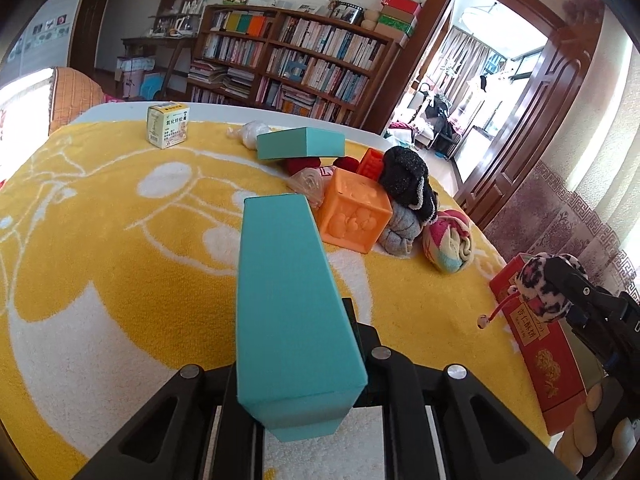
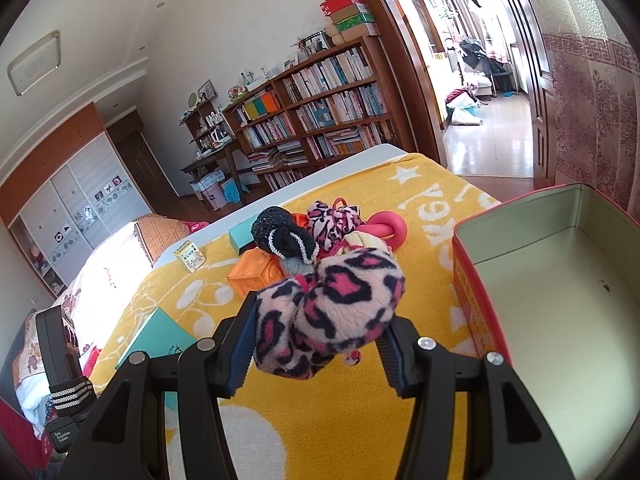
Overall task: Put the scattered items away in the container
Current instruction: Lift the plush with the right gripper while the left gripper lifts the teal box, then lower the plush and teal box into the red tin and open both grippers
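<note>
My left gripper [image 1: 294, 320] is shut on a long teal box [image 1: 288, 304] and holds it above the yellow towel [image 1: 120, 240]. My right gripper [image 2: 320, 340] is shut on a pink leopard-print sock ball [image 2: 324, 312], just left of the open red tin [image 2: 560, 280]; both also show in the left wrist view, the sock ball [image 1: 538, 284] over the tin [image 1: 536, 344]. A pile lies mid-table: orange cube [image 1: 352, 212], black sock [image 1: 404, 172], grey sock [image 1: 400, 232], pink patterned sock [image 1: 448, 244], second teal box [image 1: 300, 142], second leopard sock [image 2: 332, 218].
A small yellow-white medicine box [image 1: 167, 124] stands at the far left of the towel. A pink ring toy [image 2: 390, 230] lies behind the pile. A plastic bag [image 1: 308, 184] and red items sit by the cube. The table edge lies just beyond the tin.
</note>
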The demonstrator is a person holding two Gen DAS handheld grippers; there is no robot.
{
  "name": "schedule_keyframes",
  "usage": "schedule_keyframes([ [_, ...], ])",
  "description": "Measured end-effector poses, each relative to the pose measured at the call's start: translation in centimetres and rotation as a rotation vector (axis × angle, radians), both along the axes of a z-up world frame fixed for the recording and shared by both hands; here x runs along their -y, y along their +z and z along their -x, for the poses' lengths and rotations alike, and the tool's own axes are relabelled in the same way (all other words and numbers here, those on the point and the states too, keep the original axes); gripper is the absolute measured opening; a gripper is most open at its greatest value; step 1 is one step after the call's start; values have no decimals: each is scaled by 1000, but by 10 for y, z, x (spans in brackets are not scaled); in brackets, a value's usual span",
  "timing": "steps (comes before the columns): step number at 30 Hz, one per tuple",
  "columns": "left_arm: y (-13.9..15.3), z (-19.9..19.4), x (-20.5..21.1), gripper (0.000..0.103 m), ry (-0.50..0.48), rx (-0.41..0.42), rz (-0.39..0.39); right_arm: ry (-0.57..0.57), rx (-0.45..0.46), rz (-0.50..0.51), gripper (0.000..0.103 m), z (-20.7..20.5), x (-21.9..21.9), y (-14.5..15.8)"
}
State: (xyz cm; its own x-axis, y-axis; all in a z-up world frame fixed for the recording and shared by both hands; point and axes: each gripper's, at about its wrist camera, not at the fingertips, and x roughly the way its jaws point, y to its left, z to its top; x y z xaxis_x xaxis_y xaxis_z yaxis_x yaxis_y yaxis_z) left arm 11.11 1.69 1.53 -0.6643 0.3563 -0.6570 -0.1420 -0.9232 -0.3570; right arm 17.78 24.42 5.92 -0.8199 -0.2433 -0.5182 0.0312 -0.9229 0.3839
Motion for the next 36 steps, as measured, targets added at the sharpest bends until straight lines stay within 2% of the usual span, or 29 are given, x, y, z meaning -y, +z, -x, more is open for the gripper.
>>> schedule_keyframes([
  [9, 21, -10, -11, 16, -43, -54, -21, -4, -18, 4, 58, -6, -3, 6],
  [18, 47, -12, -45, 16, -138, -87, -56, -64, -70, 8, 58, -24, -26, 26],
  [26, 67, -11, -112, 16, -300, -109, -77, -179, -82, -20, 58, -57, -75, 37],
  [36, 89, -17, -214, 16, -513, -144, -83, -315, -44, -56, 58, -91, -131, 30],
])
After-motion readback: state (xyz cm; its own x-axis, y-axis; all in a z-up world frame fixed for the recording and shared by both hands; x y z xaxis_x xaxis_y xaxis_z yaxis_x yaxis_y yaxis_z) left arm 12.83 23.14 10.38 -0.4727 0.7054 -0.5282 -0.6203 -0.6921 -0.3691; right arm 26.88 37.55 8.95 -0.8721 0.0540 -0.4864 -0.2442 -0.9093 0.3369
